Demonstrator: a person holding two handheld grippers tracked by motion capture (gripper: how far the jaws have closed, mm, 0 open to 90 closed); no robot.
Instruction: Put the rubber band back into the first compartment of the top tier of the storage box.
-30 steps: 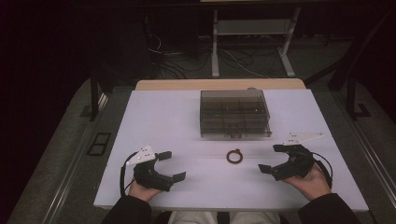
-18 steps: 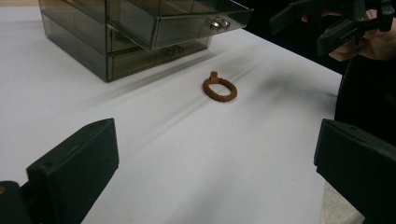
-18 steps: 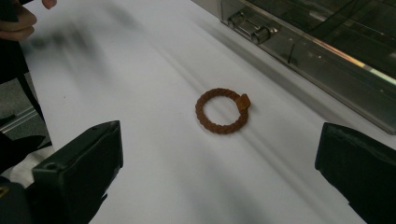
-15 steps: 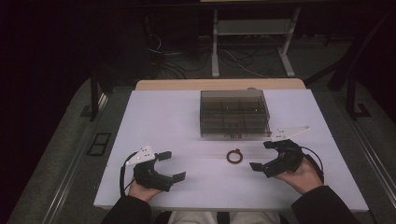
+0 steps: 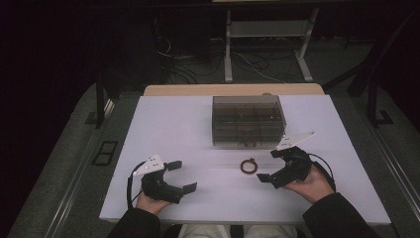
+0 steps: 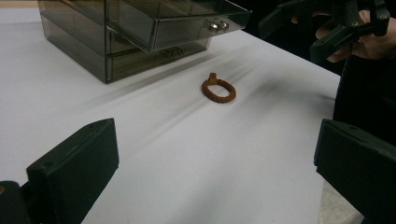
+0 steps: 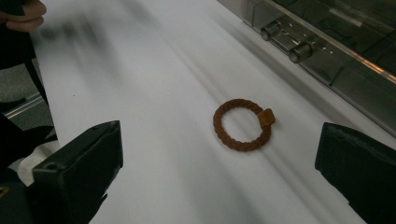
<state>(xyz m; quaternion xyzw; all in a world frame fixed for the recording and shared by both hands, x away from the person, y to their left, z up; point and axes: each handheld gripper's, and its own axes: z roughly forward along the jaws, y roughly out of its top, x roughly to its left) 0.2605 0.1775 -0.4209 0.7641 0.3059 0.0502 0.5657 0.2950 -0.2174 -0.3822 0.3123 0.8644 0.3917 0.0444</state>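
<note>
Brown braided ring (image 5: pixel 248 165) unlabelled, right tongs (image 5: pixel 272 166) wide beside it

A small brown ring (image 7: pixel 243 124) lies on the table, its band braided or ribbed like woven leather or cord, rough and matt, with a small blocky tab on one side. The table top (image 5: pixel 178 129) is smooth, matt white (a laminate, by the look of it), with a pale wood edge at its far side. The drawer box (image 5: pixel 247 120) is smoky, see-through plastic, glossy, with small shiny metal knobs (image 7: pixel 299 52). The left gripper (image 5: pixel 179 176) and right gripper (image 5: pixel 271 166) have matt black plastic jaws, faintly grainy, each topped with a flat pale plate.
</note>
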